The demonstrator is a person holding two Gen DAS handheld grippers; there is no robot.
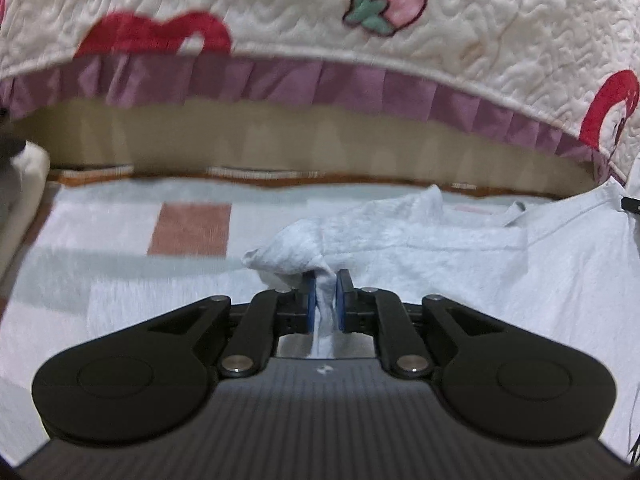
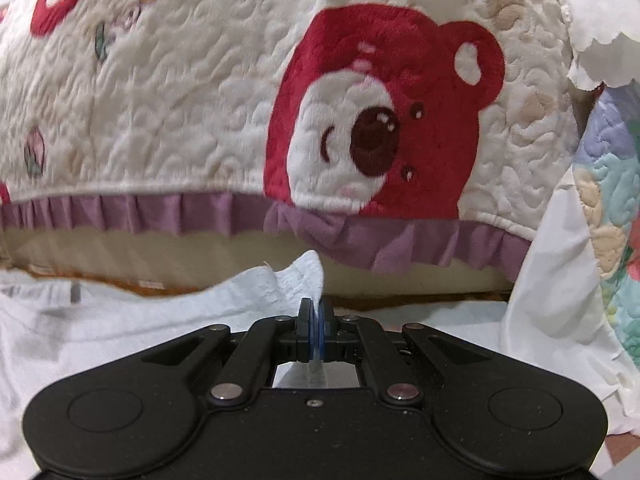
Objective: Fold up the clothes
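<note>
Nearest the lens in the left wrist view, the left hand-held gripper (image 1: 325, 280) is clamped on a bunched fold of a white garment (image 1: 420, 248), its blue pads (image 1: 309, 300) pressing the cloth from both sides, and a strip of fabric hangs down between the fingers. In the right wrist view, the right hand-held gripper (image 2: 317, 312) is closed tight on another edge of the same white garment (image 2: 248, 300), with a corner of cloth sticking up just above the pads. The garment lies spread across a pale checked blanket (image 1: 120, 248) with a brownish-pink square, its long axis running roughly side to side between the two grippers, and both pinched corners are lifted off the blanket. Behind it hangs a cream quilted cover (image 2: 200, 100) with a purple ruffle (image 2: 160, 212), a red bear face (image 2: 380, 120) and a strawberry motif (image 1: 386, 2). No containers are visible.
</note>
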